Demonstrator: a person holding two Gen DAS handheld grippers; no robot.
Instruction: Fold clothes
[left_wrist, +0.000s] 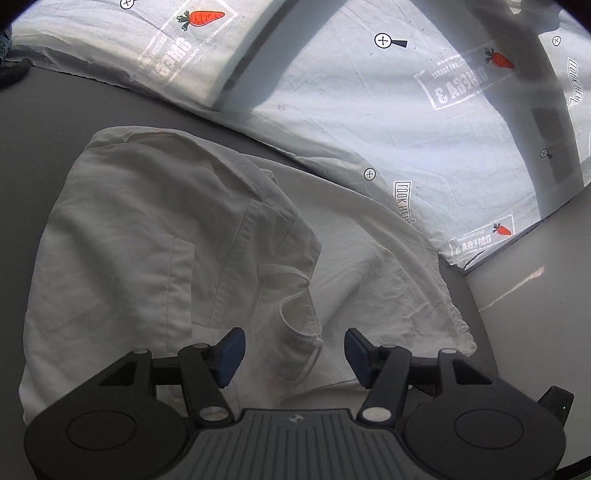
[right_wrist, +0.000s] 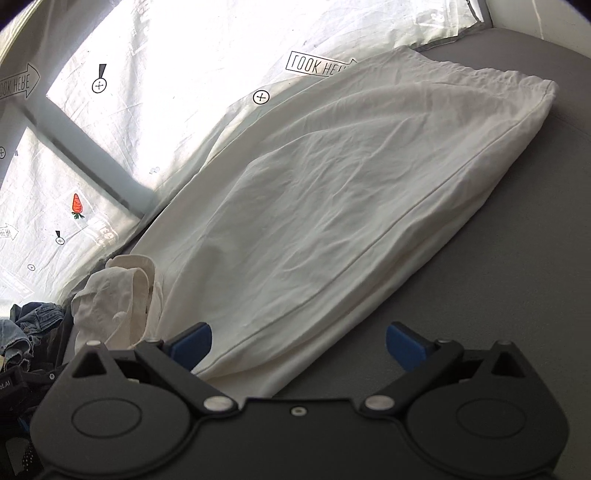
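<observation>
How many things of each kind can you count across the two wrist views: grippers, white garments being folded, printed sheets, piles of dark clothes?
Grippers: 2 (left gripper, right gripper)
White shirt: 1
Printed sheet: 1
Pile of dark clothes: 1
Total: 5

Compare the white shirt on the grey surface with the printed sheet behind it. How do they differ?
The white shirt is plain, with no print; the printed sheet bears carrots, stamps and crosshair marks. The shirt is partly folded and lies on the grey surface; the sheet is spread out behind it, brightly lit. The shirt shows a collar and seams; the sheet shows none. Both are pale, creased fabric.
</observation>
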